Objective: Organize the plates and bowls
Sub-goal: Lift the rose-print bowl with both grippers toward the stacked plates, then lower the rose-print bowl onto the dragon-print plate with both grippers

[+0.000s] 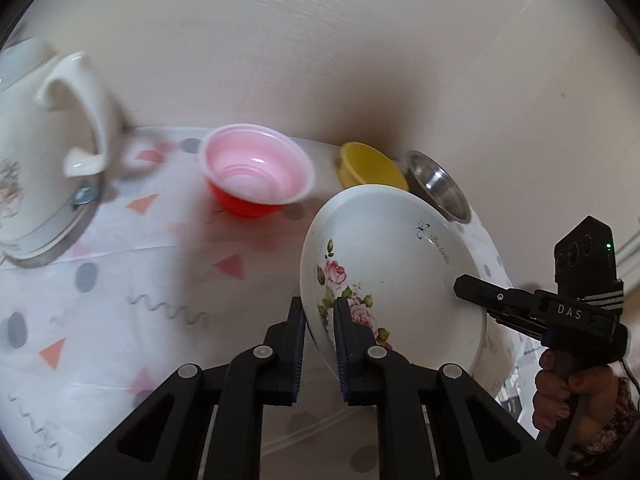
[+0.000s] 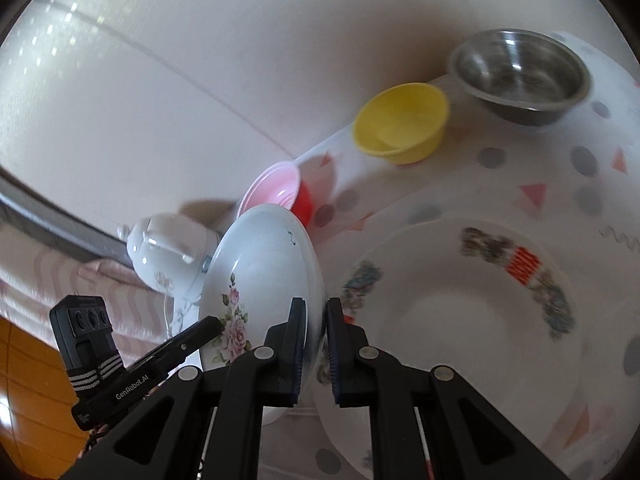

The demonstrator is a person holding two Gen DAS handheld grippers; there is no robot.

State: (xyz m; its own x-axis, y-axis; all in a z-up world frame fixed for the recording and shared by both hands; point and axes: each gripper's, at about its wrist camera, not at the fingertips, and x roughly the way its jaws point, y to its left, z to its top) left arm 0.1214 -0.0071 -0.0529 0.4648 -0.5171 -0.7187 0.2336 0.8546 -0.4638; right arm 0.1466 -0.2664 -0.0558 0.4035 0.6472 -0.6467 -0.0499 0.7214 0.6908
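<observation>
Rose plate tilts up, pinched at its rim by the left gripper and the right gripper; its far edge hides part of the yellow bowl.

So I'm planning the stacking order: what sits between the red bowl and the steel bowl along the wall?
The yellow bowl sits between the red bowl and the steel bowl, clearest in the right wrist view.

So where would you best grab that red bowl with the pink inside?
By its flared rim. The red bowl stands upright and open on the tablecloth, so a hand-held gripper coming from above on the near side could pinch the thin rim, one finger inside, one outside.
</observation>
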